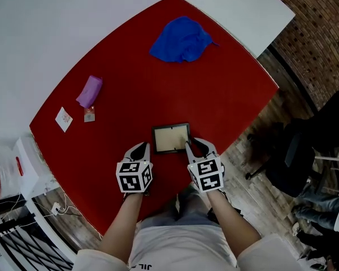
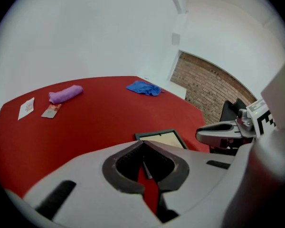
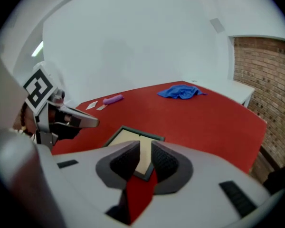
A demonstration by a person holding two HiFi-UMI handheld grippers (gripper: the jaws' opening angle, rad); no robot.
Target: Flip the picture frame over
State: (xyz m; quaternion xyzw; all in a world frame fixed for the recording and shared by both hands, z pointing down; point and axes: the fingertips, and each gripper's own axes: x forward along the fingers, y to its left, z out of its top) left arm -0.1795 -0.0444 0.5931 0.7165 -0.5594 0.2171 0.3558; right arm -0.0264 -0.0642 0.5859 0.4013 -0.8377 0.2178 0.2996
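Note:
The picture frame (image 1: 170, 138) lies flat on the red table (image 1: 124, 95) near its front edge, a dark border round a beige panel. My left gripper (image 1: 142, 146) hovers just left of the frame's near left corner; its jaws are shut tip to tip with nothing between them (image 2: 142, 145). The frame (image 2: 161, 137) shows just beyond those tips. My right gripper (image 1: 196, 144) hangs over the frame's near right corner. In the right gripper view its jaws stand a narrow gap apart (image 3: 142, 148), and the frame (image 3: 128, 139) shows through the gap, untouched.
A crumpled blue cloth (image 1: 181, 39) lies at the far side of the table. A purple roll (image 1: 89, 91), a white card (image 1: 64, 119) and a small packet (image 1: 89, 114) sit at the left. A white table (image 1: 243, 10) adjoins behind; a black chair (image 1: 305, 151) stands right.

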